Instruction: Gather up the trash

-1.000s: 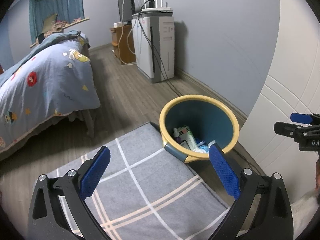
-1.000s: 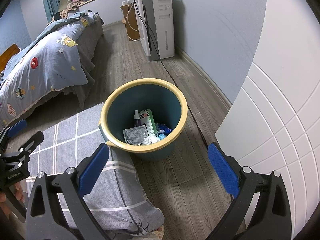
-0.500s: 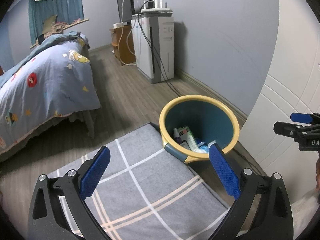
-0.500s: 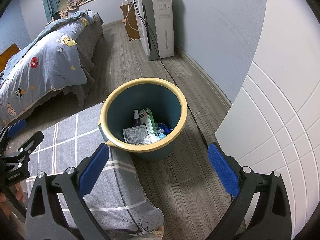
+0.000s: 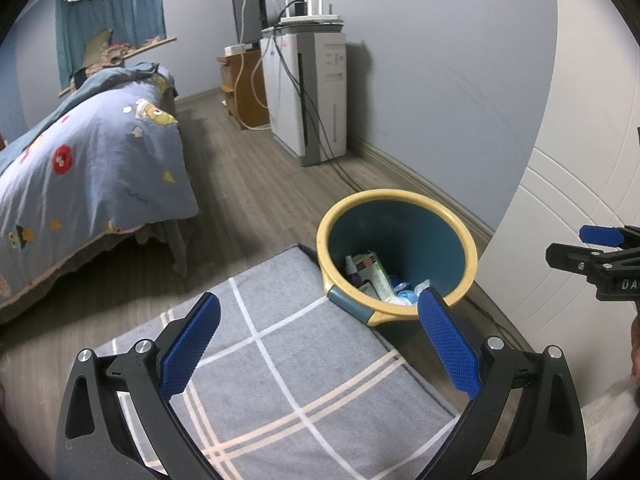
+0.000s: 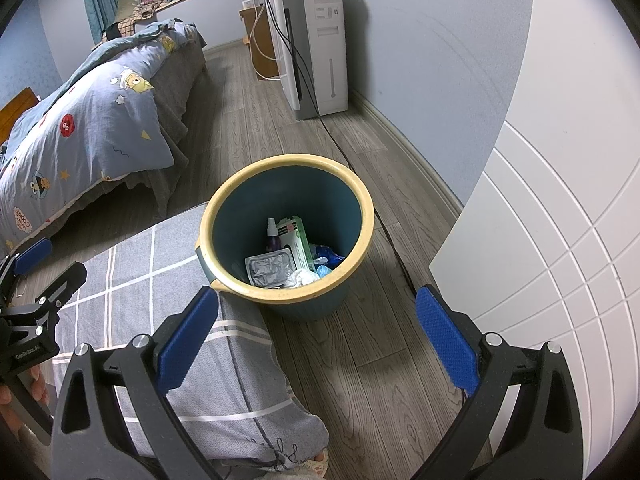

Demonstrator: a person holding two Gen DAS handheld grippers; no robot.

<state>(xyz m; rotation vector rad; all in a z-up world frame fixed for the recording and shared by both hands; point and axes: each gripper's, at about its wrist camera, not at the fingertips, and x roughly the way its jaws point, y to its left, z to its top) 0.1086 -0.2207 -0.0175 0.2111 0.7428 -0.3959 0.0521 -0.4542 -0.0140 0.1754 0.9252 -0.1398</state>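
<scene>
I see the bed (image 6: 80, 128) with its patterned blue quilt off to the left, and the grey checked cushion (image 5: 288, 364) under my left claw (image 5: 318, 344). The bin (image 6: 288, 232), teal with a yellow rim, stands on the wood floor (image 6: 372, 360) touching the cushion's far corner. Both claws hang spread wide and empty; my right claw (image 6: 316, 340) sits just short of the bin. Inside it lie the trash: a green box (image 6: 298, 240), a silver pouch (image 6: 268, 268), a small purple bottle (image 6: 273, 236).
</scene>
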